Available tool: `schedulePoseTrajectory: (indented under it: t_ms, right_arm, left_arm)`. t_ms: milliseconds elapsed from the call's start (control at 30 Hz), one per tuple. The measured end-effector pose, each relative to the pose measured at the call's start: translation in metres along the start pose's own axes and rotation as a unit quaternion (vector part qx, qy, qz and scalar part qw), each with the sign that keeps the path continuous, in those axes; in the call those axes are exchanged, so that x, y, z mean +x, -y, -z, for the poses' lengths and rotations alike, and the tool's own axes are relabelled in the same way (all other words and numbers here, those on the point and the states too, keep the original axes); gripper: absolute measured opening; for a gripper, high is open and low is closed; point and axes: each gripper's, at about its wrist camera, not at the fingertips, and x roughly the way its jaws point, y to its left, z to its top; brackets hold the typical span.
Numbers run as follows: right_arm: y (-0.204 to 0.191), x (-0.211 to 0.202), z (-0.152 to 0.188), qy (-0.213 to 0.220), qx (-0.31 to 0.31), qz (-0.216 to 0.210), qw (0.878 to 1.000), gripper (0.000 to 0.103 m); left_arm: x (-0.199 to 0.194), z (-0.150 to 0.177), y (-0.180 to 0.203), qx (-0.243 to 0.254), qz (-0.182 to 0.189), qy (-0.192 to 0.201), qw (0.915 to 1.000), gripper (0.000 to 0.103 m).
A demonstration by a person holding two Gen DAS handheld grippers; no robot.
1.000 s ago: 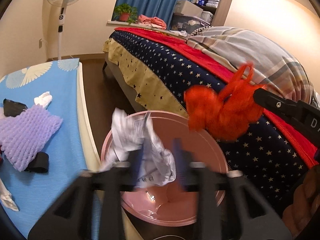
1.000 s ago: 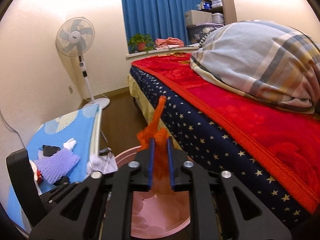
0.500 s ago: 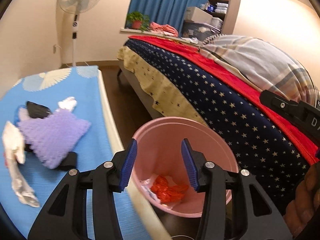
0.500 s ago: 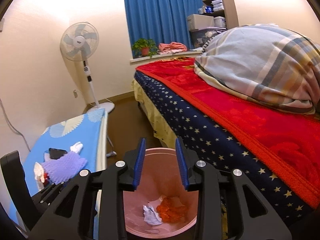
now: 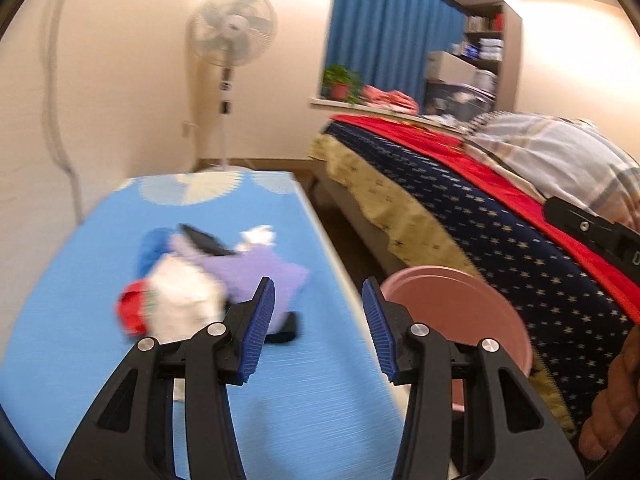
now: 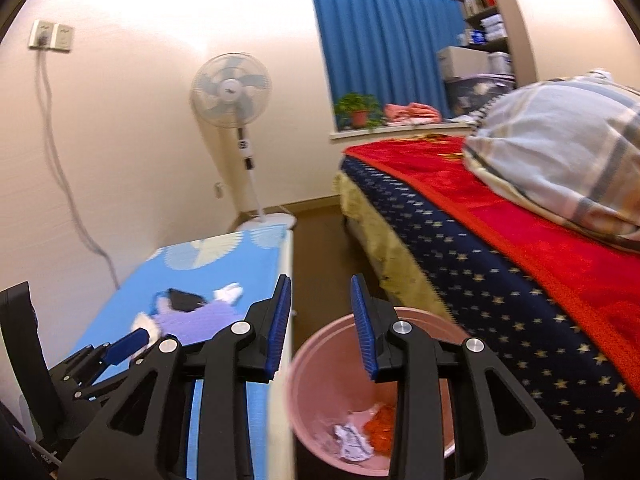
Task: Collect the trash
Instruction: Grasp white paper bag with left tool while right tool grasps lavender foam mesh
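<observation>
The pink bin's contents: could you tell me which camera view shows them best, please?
The right wrist view: it looks down into the pink bin, showing a crumpled white paper and an orange wad at the bottom. The left wrist view catches only the bin's rim and upper inner wall beside the table, nothing inside.

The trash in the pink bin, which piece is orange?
The orange netting lies on the right at the bottom of the pink bin; the crumpled paper beside it is white with print.

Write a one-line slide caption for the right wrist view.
Open right gripper above pink bin holding crumpled paper and orange scrap.
</observation>
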Motion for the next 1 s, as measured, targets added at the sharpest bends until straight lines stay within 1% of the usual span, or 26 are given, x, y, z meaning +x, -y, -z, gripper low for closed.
schedulePoseTrajectory:
  t_ms: [67,167,233,267,300,367,500,667,867,967,1000]
  right_arm:
    - [-0.009,0.002,0.003,-0.003,-0.006,-0.013,1.0,0.032]
    - [-0.022,0.007,0.006,-0.01,-0.009,-0.032,0.999,0.032]
    - [-0.028,0.01,0.009,-0.015,-0.009,-0.04,0.999,0.032]
    - [-0.031,0.012,0.01,-0.018,-0.01,-0.045,0.999,0.032]
    - [-0.034,0.014,0.011,-0.021,-0.011,-0.05,0.998,0.032]
    - [-0.04,0.02,0.014,-0.028,-0.015,-0.062,0.998,0.032]
    - [-0.05,0.029,0.021,-0.044,-0.023,-0.082,0.995,0.032]
    - [-0.065,0.047,0.031,-0.067,-0.031,-0.11,0.991,0.032]
    - [-0.088,0.068,0.043,-0.089,-0.044,-0.142,0.985,0.032]
    - [-0.097,0.08,0.048,-0.101,-0.046,-0.151,0.982,0.032]
    - [-0.1,0.084,0.05,-0.107,-0.045,-0.155,0.981,0.032]
  left_arm:
    - [-0.003,0.003,-0.014,-0.011,-0.025,0.0,0.9996,0.045]
    - [-0.001,0.011,-0.032,-0.024,-0.059,-0.013,0.9979,0.045]
    - [0.005,0.018,-0.041,-0.029,-0.081,-0.029,0.9959,0.051]
    - [0.007,0.02,-0.043,-0.03,-0.086,-0.034,0.9953,0.054]
    - [0.01,0.023,-0.045,-0.031,-0.092,-0.042,0.9944,0.056]
    - [0.016,0.027,-0.05,-0.034,-0.101,-0.051,0.993,0.056]
    - [0.021,0.033,-0.058,-0.041,-0.114,-0.06,0.9909,0.056]
    - [0.027,0.038,-0.061,-0.04,-0.12,-0.067,0.9897,0.056]
    - [0.031,0.037,-0.071,-0.051,-0.119,-0.073,0.9889,0.055]
    - [0.03,0.036,-0.073,-0.055,-0.117,-0.073,0.9889,0.049]
    - [0.03,0.036,-0.074,-0.057,-0.115,-0.073,0.989,0.044]
